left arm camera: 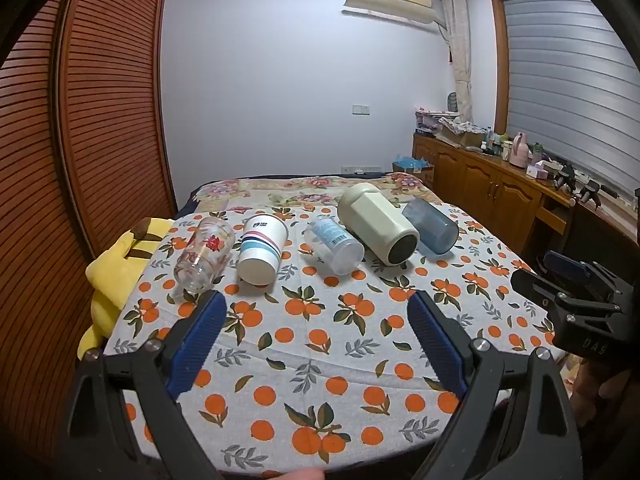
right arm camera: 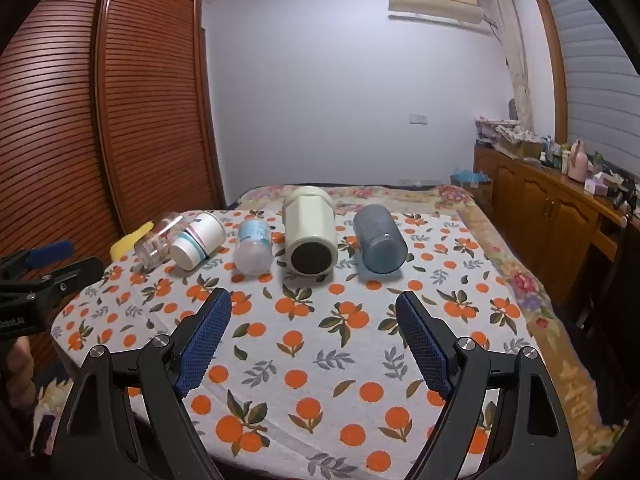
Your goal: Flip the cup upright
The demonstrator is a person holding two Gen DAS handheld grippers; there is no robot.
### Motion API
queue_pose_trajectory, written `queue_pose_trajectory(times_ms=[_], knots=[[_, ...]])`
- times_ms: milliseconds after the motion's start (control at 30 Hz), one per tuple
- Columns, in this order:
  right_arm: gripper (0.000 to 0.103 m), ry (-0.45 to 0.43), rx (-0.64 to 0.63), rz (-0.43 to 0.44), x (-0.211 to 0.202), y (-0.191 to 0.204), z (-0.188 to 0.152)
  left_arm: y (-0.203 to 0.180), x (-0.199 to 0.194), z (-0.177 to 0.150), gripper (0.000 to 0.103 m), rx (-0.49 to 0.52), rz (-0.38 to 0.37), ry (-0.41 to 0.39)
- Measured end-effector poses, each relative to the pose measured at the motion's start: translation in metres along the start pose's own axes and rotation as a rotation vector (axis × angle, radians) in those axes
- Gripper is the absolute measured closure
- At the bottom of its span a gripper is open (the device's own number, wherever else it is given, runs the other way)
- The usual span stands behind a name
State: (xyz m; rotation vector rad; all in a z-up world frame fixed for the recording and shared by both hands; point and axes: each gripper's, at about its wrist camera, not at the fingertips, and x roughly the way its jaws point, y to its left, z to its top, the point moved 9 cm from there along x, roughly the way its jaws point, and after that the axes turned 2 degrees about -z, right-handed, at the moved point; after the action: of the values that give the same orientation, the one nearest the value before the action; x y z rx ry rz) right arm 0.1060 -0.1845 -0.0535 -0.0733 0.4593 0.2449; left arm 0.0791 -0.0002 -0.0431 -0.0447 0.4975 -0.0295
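- Five cups lie on their sides in a row across the far part of the orange-print cloth [right arm camera: 304,344] that covers the bed; none is upright yet, so the task looks unstarted.
- From left to right: a clear glass tumbler with red flowers [left arm camera: 204,254], a white paper cup with blue and pink stripes [left arm camera: 262,250], a clear plastic cup with a blue label [left arm camera: 334,246], a cream faceted mug with a dark base [left arm camera: 376,226], and a smoky blue-grey plastic tumbler [left arm camera: 430,226].
- Every long axis runs roughly from the far edge toward the cameras, with bases facing the cameras and mouths pointing away; the two leftmost cups angle slightly leftward.
- Handling, as I judge it: the paper cup is light and would crush under a hard squeeze; the glass is fragile and slick; the cream mug looks heaviest and widest.
- Each is probably best taken across the mid-body, then swung base-down.
- The soft bedding may let a stood cup tip.
- The left hand-held gripper [left arm camera: 316,312] hovers released, fingers wide apart, near the glass tumbler.
- The right hand-held gripper [right arm camera: 314,310] is likewise spread and holds nothing, just short of the cream mug.
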Motion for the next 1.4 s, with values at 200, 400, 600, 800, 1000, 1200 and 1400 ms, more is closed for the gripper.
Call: queue_pose_trajectory(times_ms=[200, 400, 600, 800, 1000, 1200, 1400], knots=[[0.017, 0.004, 0.008, 0.005, 0.0006, -0.0003, -0.0003, 0.0002, -0.0001, 0.0002, 0.01, 0.002, 0.002, -0.002], [0.017, 0.004, 0.013, 0.004, 0.0006, 0.0014, 0.0006, 0.0002, -0.0001, 0.0002, 0.01, 0.002, 0.003, -0.002], [0.017, 0.004, 0.016, 0.004, -0.0012, -0.0012, 0.0006, 0.0001, 0.0, 0.0002, 0.01, 0.003, 0.002, -0.002], [0.017, 0.003, 0.019, 0.006, -0.0013, -0.0011, 0.0008, 0.0002, 0.0003, 0.0004, 0.01, 0.005, 0.002, -0.004], [0.017, 0.003, 0.021, 0.007, -0.0011, -0.0012, 0.0009, 0.0002, 0.0001, 0.0004, 0.01, 0.005, 0.002, -0.004], [0.017, 0.003, 0.022, 0.007, -0.0023, -0.0019, 0.0019, 0.0002, 0.0002, 0.0004, 0.01, 0.005, 0.002, -0.004], [0.017, 0.002, 0.023, 0.008, -0.0018, -0.0011, 0.0015, -0.0026, -0.0017, 0.0029, 0.01, 0.004, 0.002, -0.006]])
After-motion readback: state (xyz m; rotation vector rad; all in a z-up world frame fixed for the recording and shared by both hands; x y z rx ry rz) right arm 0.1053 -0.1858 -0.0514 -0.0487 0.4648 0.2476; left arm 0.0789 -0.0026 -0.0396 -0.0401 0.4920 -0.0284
